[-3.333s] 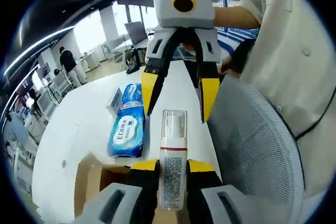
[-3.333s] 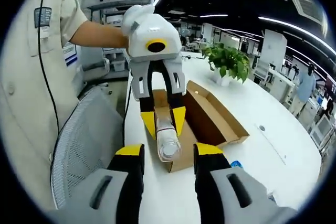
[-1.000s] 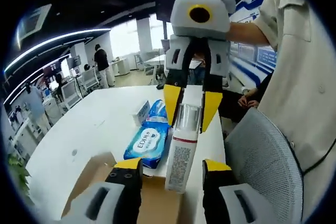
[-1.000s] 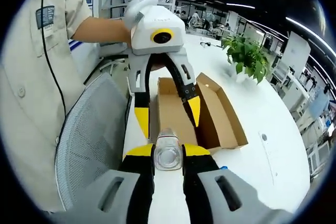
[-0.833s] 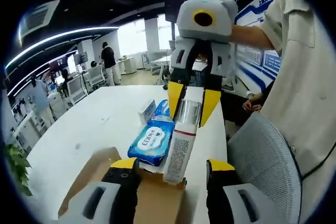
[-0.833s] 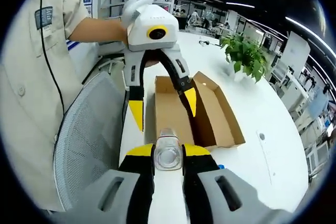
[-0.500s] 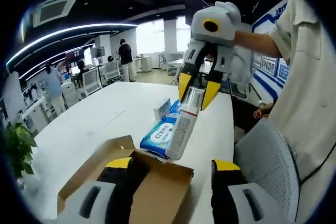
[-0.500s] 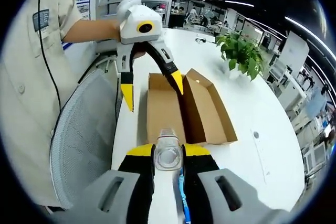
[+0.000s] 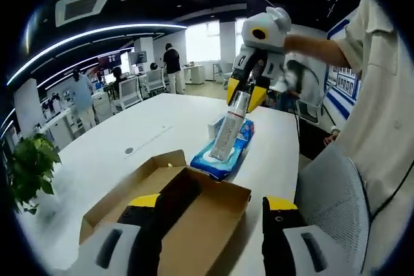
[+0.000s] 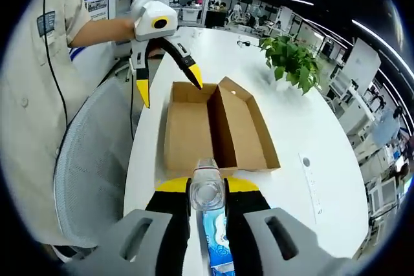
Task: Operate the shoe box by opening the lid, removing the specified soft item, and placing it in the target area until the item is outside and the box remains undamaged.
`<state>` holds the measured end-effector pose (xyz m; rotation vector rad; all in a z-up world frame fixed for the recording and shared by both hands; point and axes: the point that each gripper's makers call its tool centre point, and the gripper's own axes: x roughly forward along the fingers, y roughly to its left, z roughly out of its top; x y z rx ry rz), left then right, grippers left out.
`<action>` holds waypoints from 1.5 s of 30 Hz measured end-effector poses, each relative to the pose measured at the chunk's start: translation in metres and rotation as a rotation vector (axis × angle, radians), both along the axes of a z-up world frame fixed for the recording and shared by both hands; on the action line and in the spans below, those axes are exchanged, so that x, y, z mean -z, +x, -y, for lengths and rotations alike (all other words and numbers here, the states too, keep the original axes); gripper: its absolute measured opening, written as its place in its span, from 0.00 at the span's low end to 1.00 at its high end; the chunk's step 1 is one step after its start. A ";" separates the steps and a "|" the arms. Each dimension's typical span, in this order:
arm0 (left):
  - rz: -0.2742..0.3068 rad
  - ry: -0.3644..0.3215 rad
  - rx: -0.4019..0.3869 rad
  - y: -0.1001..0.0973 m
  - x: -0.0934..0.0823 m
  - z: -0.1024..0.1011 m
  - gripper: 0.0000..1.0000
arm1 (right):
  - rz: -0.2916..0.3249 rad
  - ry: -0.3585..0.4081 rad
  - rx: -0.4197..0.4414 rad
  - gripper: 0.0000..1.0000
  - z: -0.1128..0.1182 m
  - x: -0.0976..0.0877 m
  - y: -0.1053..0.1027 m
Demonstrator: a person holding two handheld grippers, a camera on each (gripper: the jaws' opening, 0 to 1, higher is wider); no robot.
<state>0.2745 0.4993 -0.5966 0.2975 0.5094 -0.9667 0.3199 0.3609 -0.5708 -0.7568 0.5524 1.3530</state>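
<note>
A bottle (image 10: 208, 193) with a clear cap is pinched between the pressed-in jaws of the right gripper (image 10: 207, 189), held above the blue packet (image 10: 214, 244) that lies on the white desk (image 10: 297, 127). Seen from the left gripper view, the bottle (image 9: 231, 130) hangs tilted from the right gripper (image 9: 242, 96), its base close over the packet (image 9: 223, 153), though whether it touches cannot be told. The shoe box (image 10: 217, 127) stands open on the desk, lid folded back beside the tray, and looks empty. The left gripper (image 9: 210, 206), jaws spread wide and holding nothing, is held over the near end of the box (image 9: 174, 208); from the right gripper view it (image 10: 165, 82) hovers at the far end of the box.

The step in hand is judged to be setting the item down outside the box. It would be done well if the bottle were lowered until its base is borne by the desk or packet before the jaws are opened, since a tall narrow bottle released on a soft packet is likely to topple. The box should be kept clear of both grippers so that its thin cardboard walls are not bent.

Printed text can be seen on the bottle's label, but it is too small to be read. White lettering on the packet is not legible either.
</note>
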 end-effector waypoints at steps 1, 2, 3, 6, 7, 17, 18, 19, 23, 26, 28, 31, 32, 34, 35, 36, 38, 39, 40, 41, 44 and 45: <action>-0.002 0.003 -0.004 -0.001 0.001 -0.002 0.64 | 0.000 -0.006 0.001 0.17 0.001 0.001 0.002; -0.003 0.005 -0.008 -0.001 0.002 -0.003 0.64 | -0.001 -0.009 0.000 0.17 0.002 0.002 0.003; -0.006 0.007 -0.015 -0.002 0.003 -0.006 0.64 | -0.002 -0.012 0.002 0.17 0.003 0.002 0.005; -0.012 0.005 -0.031 -0.003 0.004 -0.011 0.64 | -0.002 -0.023 0.004 0.17 0.006 0.005 0.011; -0.013 0.006 -0.036 -0.003 0.005 -0.012 0.64 | -0.002 -0.030 0.005 0.17 0.008 0.006 0.014; -0.018 0.004 -0.106 -0.003 0.007 -0.036 0.66 | 0.006 -0.071 0.028 0.17 0.020 0.013 0.042; -0.015 0.001 -0.113 -0.003 0.006 -0.038 0.67 | 0.007 -0.074 0.031 0.17 0.021 0.014 0.044; -0.014 -0.005 -0.122 -0.002 0.005 -0.040 0.67 | 0.007 -0.077 0.032 0.17 0.022 0.014 0.045; -0.005 -0.013 -0.158 -0.001 0.004 -0.048 0.69 | 0.007 -0.095 0.040 0.17 0.026 0.017 0.054; 0.002 -0.022 -0.184 0.000 0.003 -0.055 0.70 | 0.011 -0.115 0.044 0.17 0.029 0.020 0.061; 0.003 -0.026 -0.202 0.000 0.004 -0.059 0.71 | 0.018 -0.126 0.048 0.17 0.031 0.021 0.066; 0.006 -0.029 -0.232 0.000 0.004 -0.067 0.73 | 0.023 -0.138 0.056 0.17 0.033 0.023 0.074; 0.008 -0.030 -0.241 -0.001 0.004 -0.069 0.73 | 0.026 -0.147 0.061 0.17 0.034 0.024 0.077; 0.011 -0.037 -0.260 -0.002 0.003 -0.074 0.74 | 0.030 -0.163 0.063 0.17 0.036 0.026 0.082; 0.013 -0.040 -0.273 -0.002 0.002 -0.078 0.74 | 0.032 -0.168 0.063 0.17 0.036 0.027 0.084; 0.014 -0.042 -0.278 -0.003 0.002 -0.079 0.75 | 0.029 -0.176 0.067 0.17 0.038 0.029 0.087; 0.014 -0.044 -0.292 -0.004 0.001 -0.084 0.76 | 0.032 -0.191 0.066 0.17 0.040 0.032 0.091; 0.017 -0.042 -0.300 -0.005 0.001 -0.087 0.76 | 0.031 -0.199 0.067 0.17 0.041 0.034 0.093; 0.018 -0.042 -0.307 -0.005 0.000 -0.089 0.77 | 0.031 -0.205 0.067 0.17 0.042 0.035 0.094; 0.019 -0.043 -0.310 -0.005 0.000 -0.090 0.77 | 0.033 -0.216 0.069 0.17 0.044 0.037 0.097; 0.024 -0.051 -0.334 -0.006 -0.002 -0.097 0.79 | 0.032 -0.246 0.074 0.17 0.050 0.042 0.103; 0.024 -0.052 -0.337 -0.006 -0.003 -0.098 0.80 | 0.028 -0.259 0.075 0.17 0.052 0.045 0.104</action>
